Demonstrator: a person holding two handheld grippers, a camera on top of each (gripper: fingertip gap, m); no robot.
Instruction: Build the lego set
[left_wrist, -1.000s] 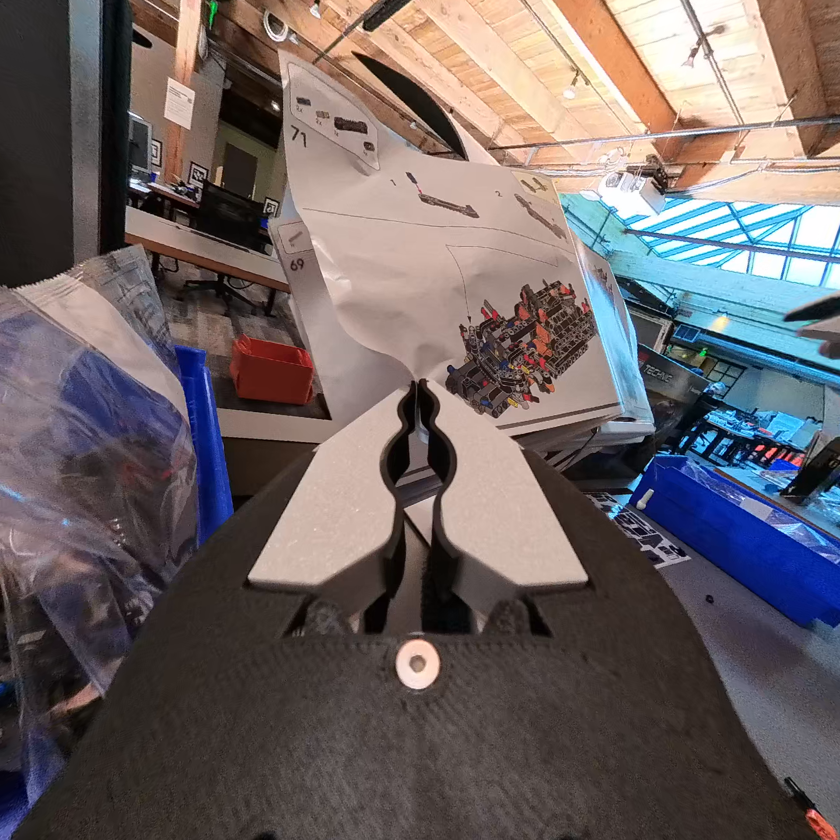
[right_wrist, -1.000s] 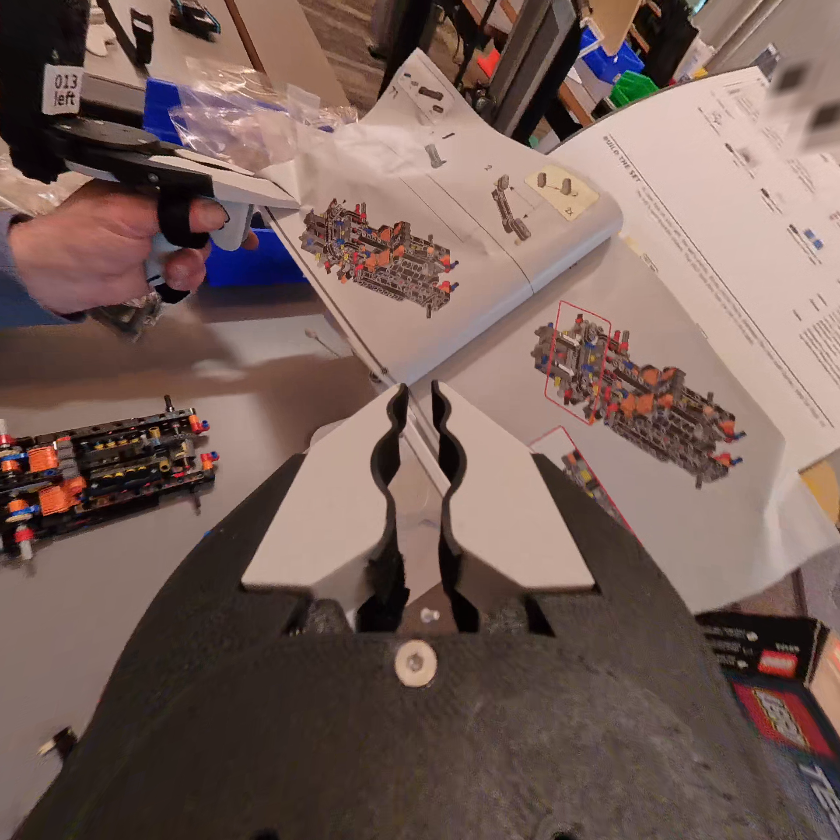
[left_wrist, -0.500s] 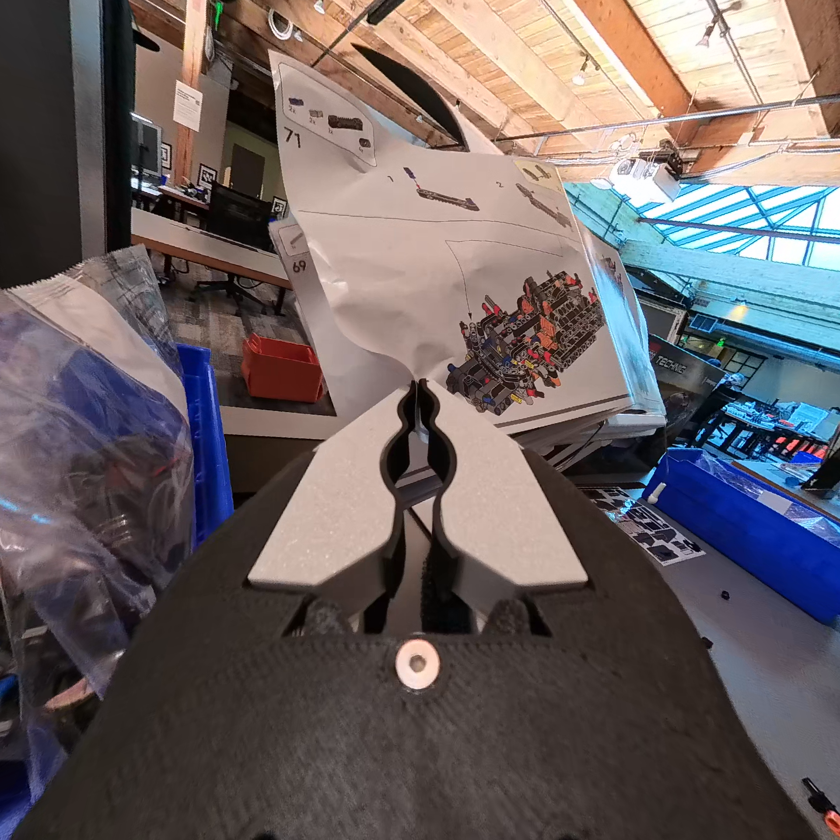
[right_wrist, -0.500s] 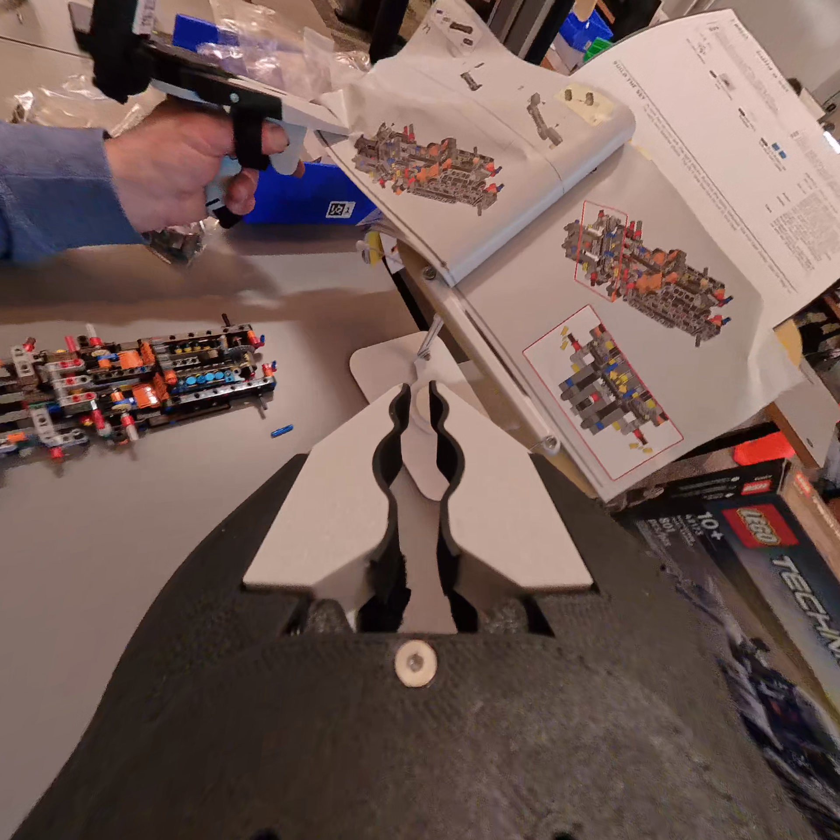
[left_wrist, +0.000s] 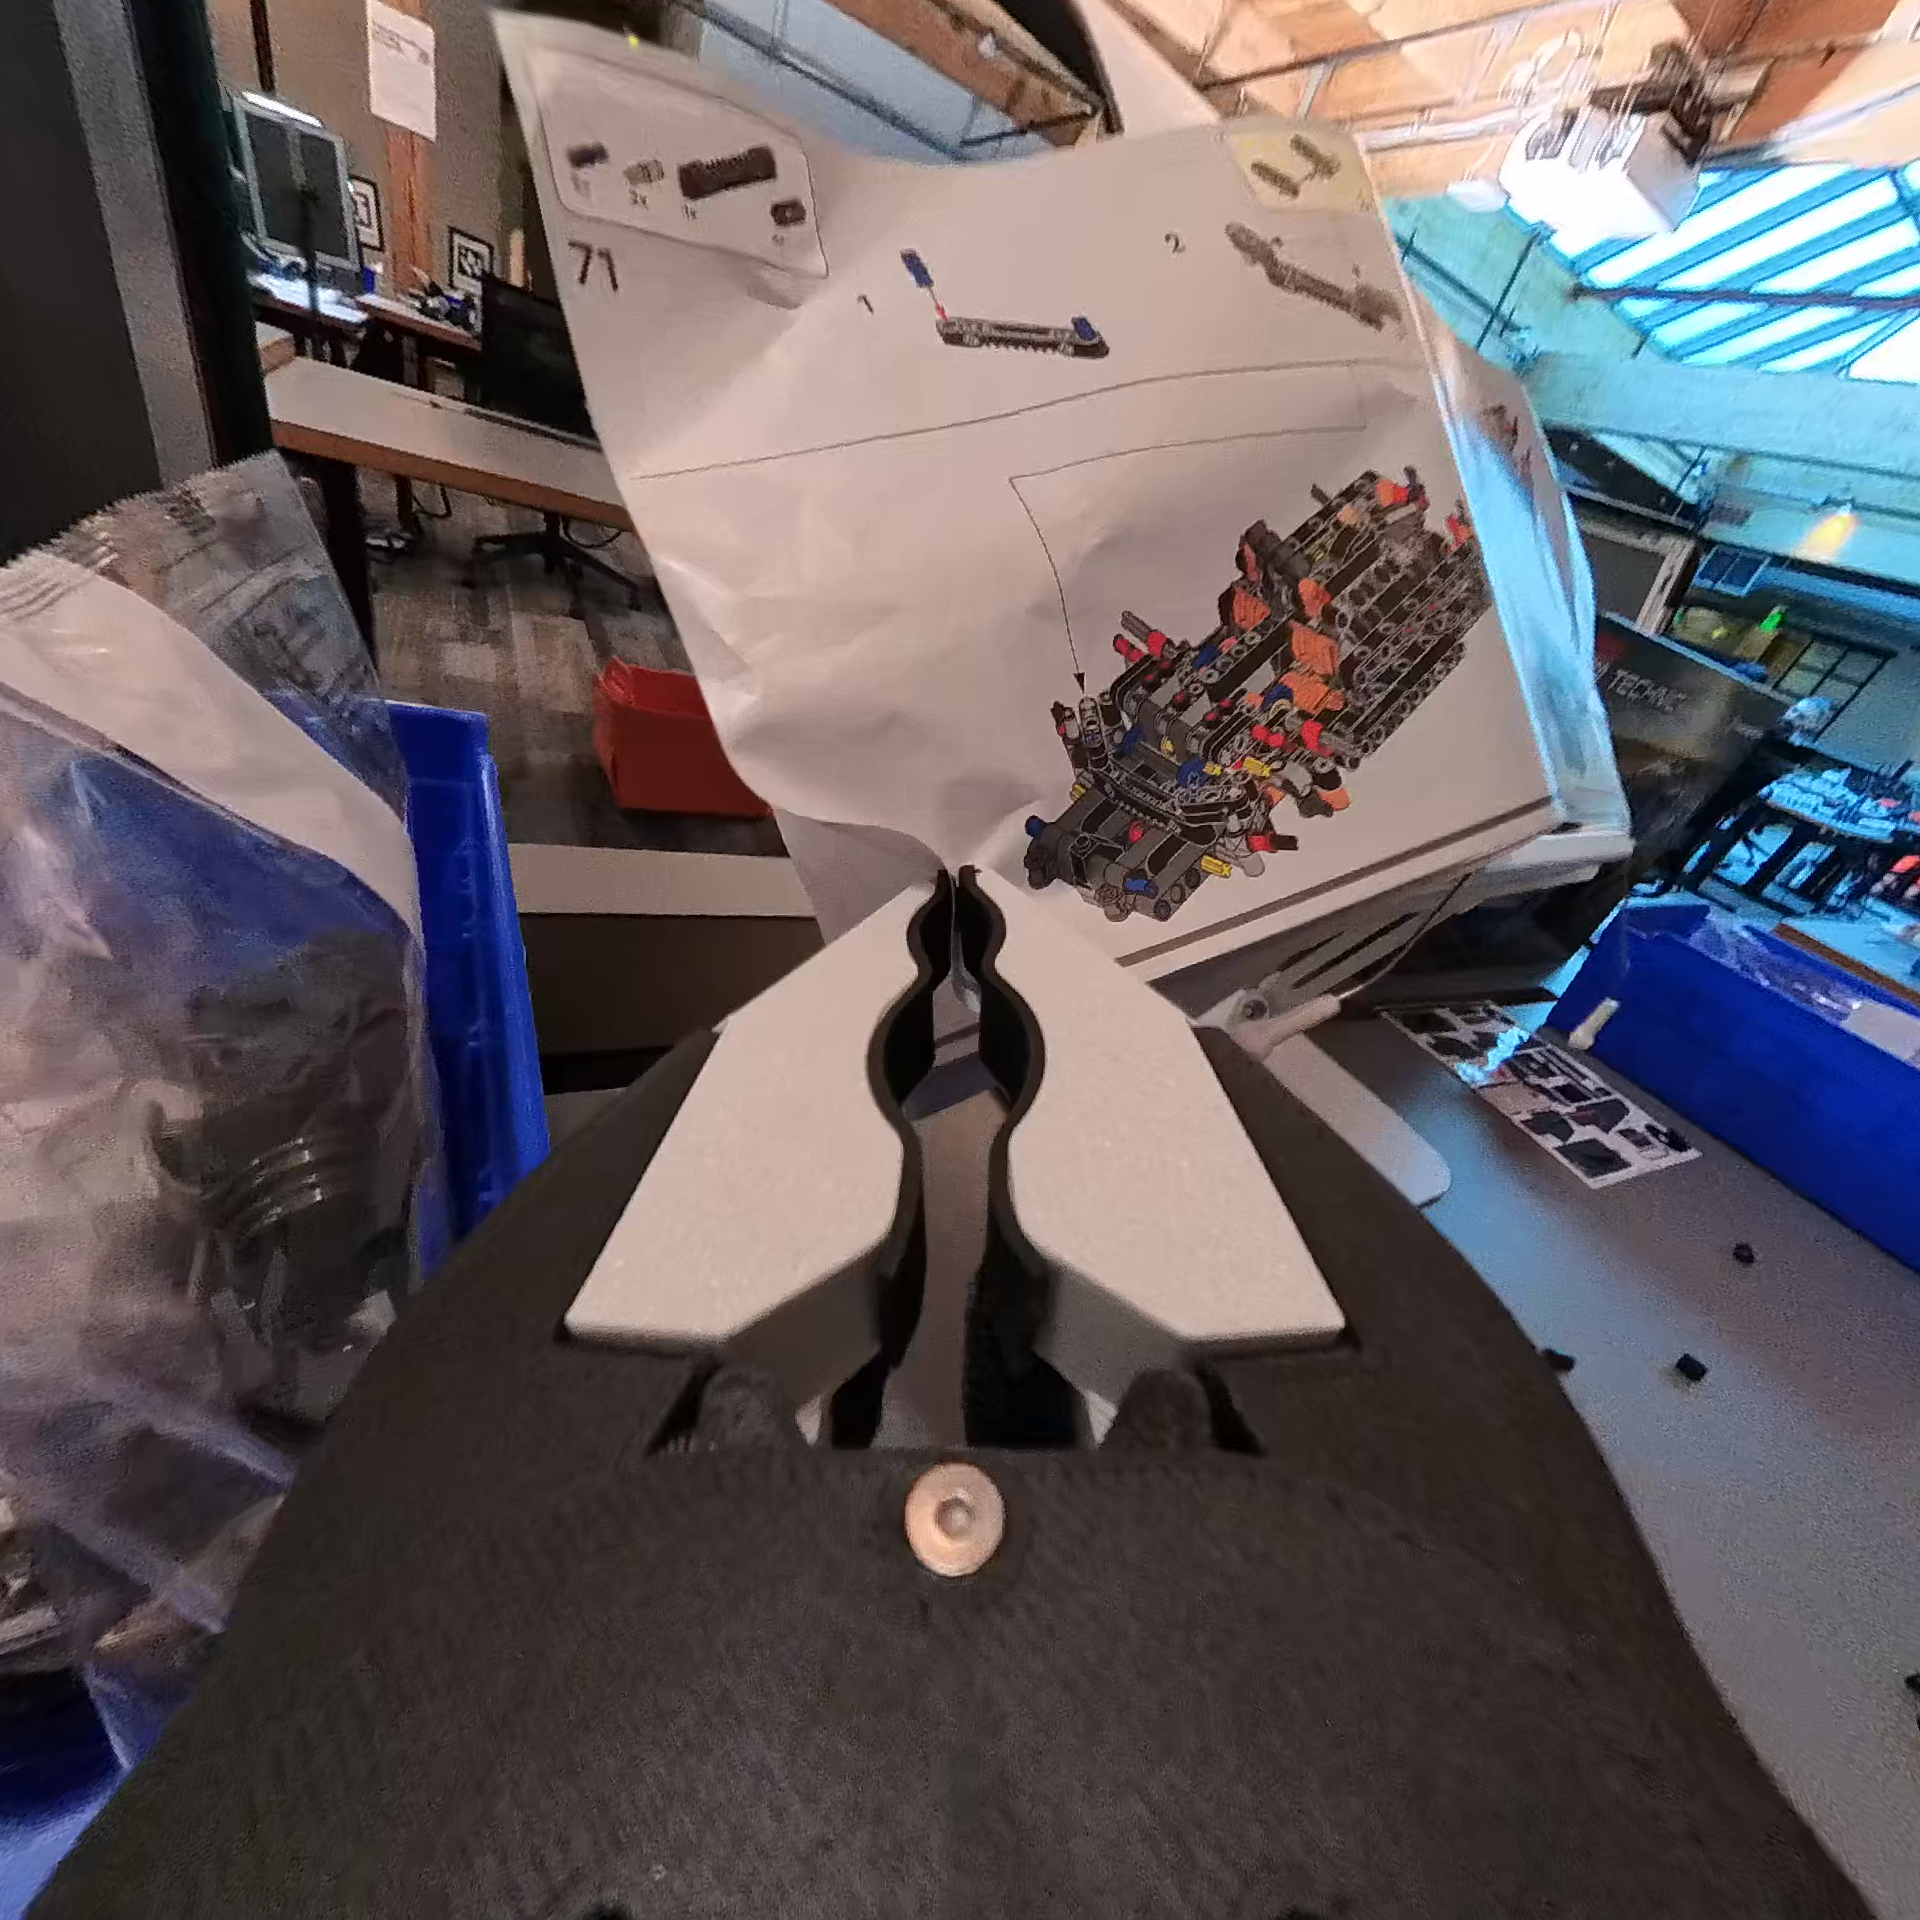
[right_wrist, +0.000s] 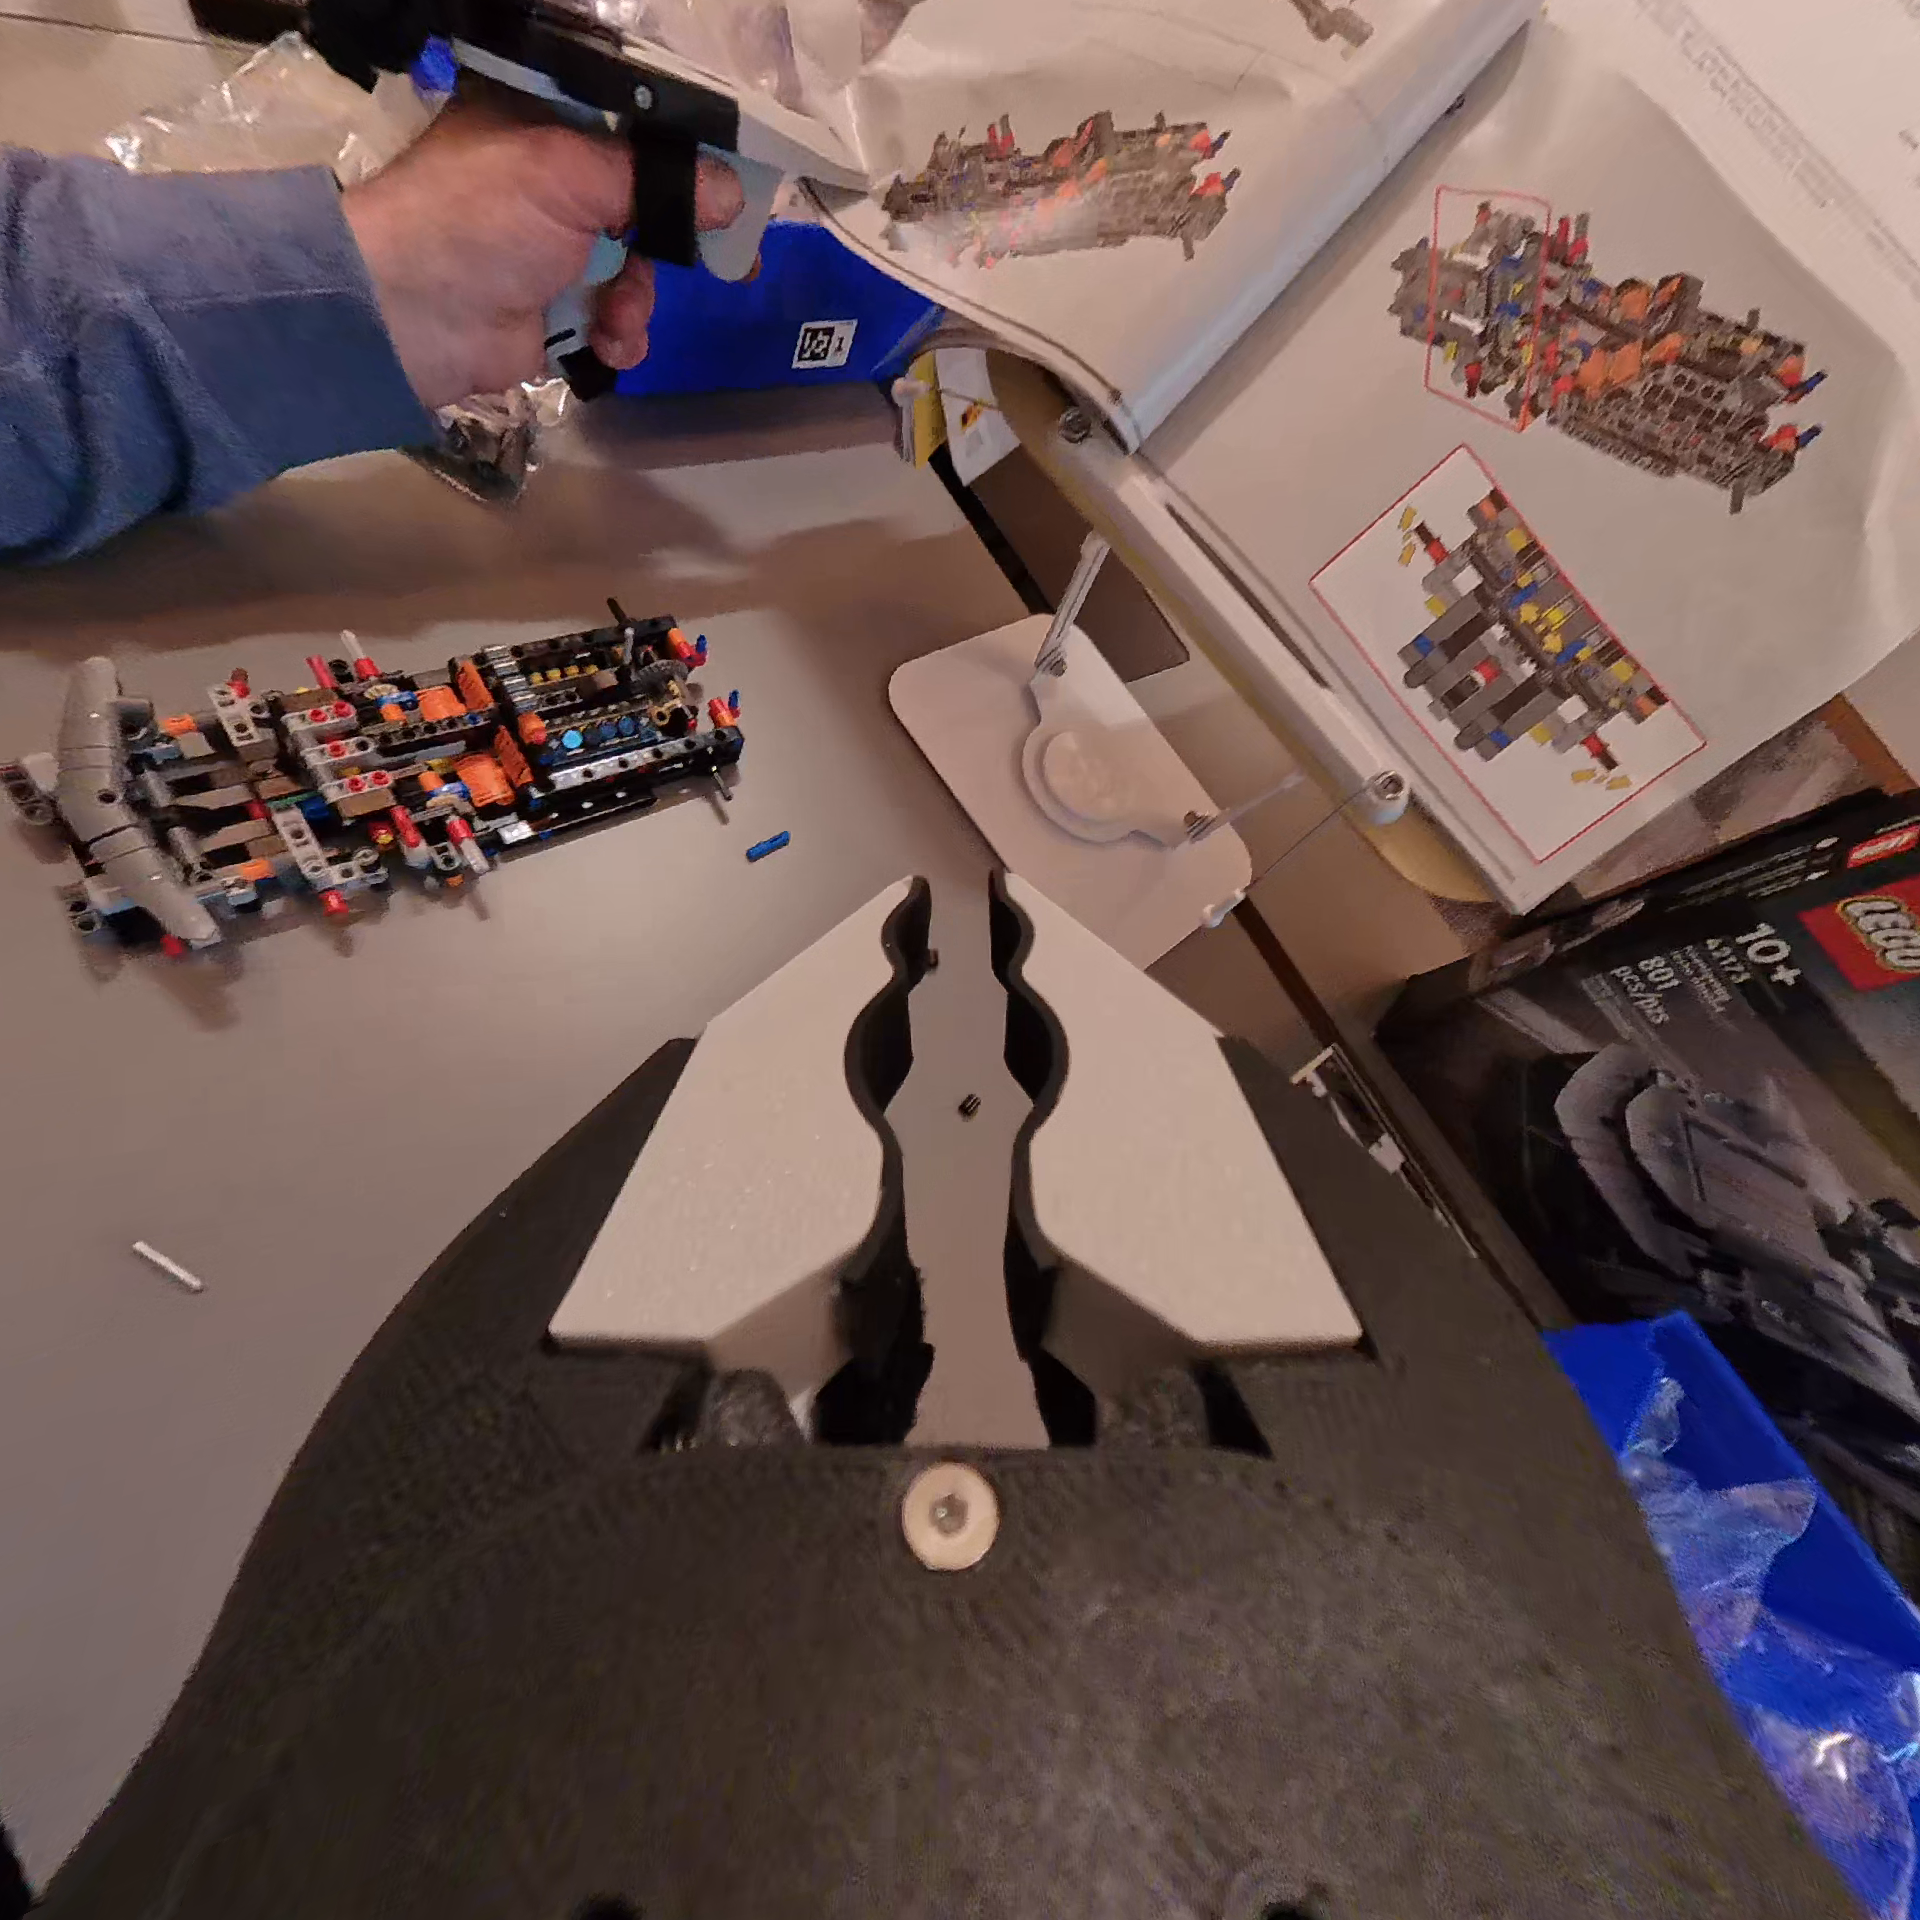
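My left gripper (left_wrist: 956, 883) is shut on the lower edge of an instruction booklet page (left_wrist: 987, 468) and holds it lifted. In the right wrist view a hand (right_wrist: 488, 249) holds that left gripper (right_wrist: 665, 114) at the top, with the lifted page (right_wrist: 1039, 125) curling over the open booklet (right_wrist: 1558, 416) on its stand. The partly built lego chassis (right_wrist: 395, 748), black, grey and orange, lies on the grey table at the left. My right gripper (right_wrist: 956, 894) hovers over the table with its jaws a little apart and nothing between them.
A blue pin (right_wrist: 767, 847), a small black piece (right_wrist: 968, 1107) and a grey axle (right_wrist: 166, 1268) lie loose on the table. The stand's white base (right_wrist: 1070, 769) is just ahead. The lego box (right_wrist: 1714, 1091) and a blue bin (right_wrist: 1787, 1558) are at the right. Bags of parts (left_wrist: 177, 1039) fill the left. Some 40 centimetres of space lies between my two pairs of fingers. My left tips are about 40 centimetres from the small black piece (right_wrist: 968, 1107), my right tips only 25 centimetres.
My right gripper has pulled back from the booklet and down over the table, so the chassis is now in fuller view. My left gripper still holds the page, tilted further forward.
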